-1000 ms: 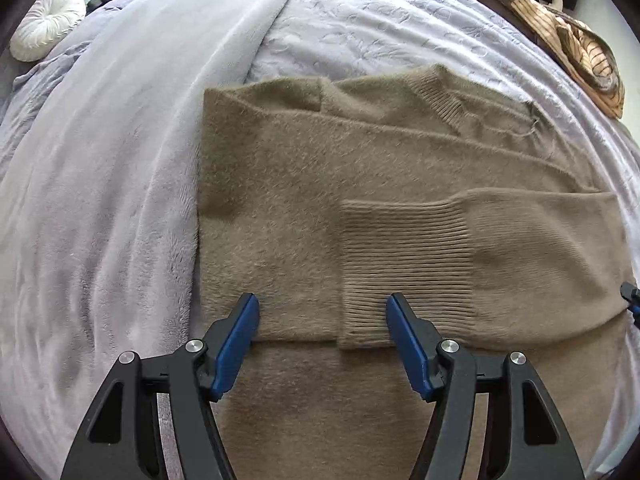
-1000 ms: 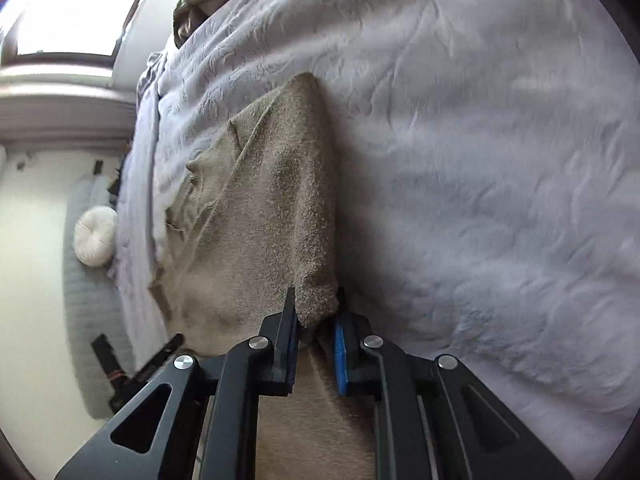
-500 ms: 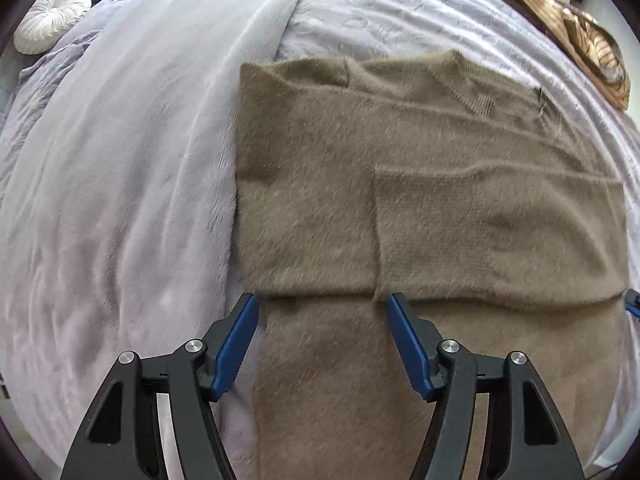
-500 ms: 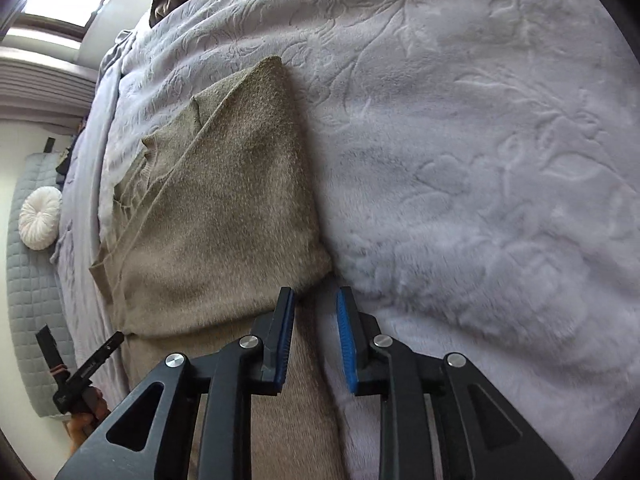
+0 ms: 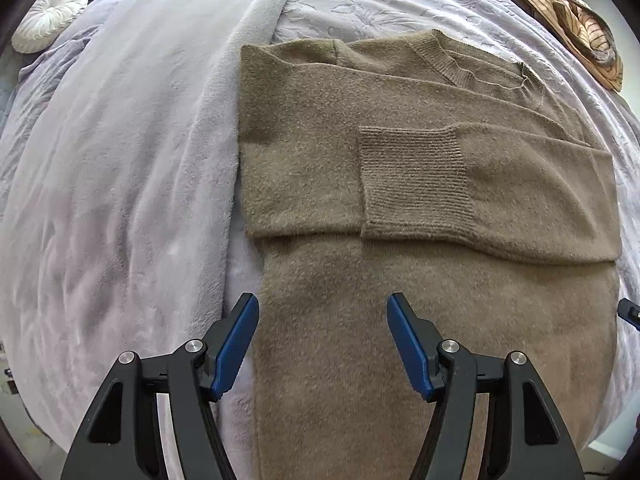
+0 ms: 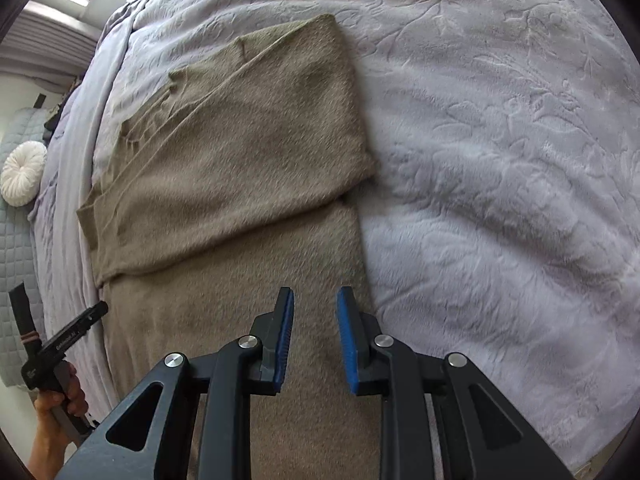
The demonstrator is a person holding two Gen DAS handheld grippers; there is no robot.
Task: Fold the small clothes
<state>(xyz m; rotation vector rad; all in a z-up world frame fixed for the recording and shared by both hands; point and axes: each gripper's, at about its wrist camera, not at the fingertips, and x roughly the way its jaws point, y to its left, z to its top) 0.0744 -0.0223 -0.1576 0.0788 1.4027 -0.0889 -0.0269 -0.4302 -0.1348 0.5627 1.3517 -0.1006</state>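
An olive-brown knit sweater (image 5: pixel 400 168) lies flat on the bed, both sleeves folded across its chest, the ribbed cuff (image 5: pixel 416 184) on top. It also shows in the right wrist view (image 6: pixel 248 168). My left gripper (image 5: pixel 322 340) is open and empty above the sweater's lower body, near its left edge. My right gripper (image 6: pixel 314 320) is open and empty above the sweater's lower right edge. The left gripper, held in a hand, shows at the left of the right wrist view (image 6: pixel 64 340).
The bed has a lavender embossed cover (image 6: pixel 500 160) and a plush pale blanket (image 5: pixel 120 160) left of the sweater. A round white cushion (image 5: pixel 50 16) lies at the far left. A striped brown cloth (image 5: pixel 580 20) sits at the far right corner.
My right gripper has let go of the folded sleeve's edge, opened and drawn back toward the hem. My left gripper has drawn back from the cuff, staying open.
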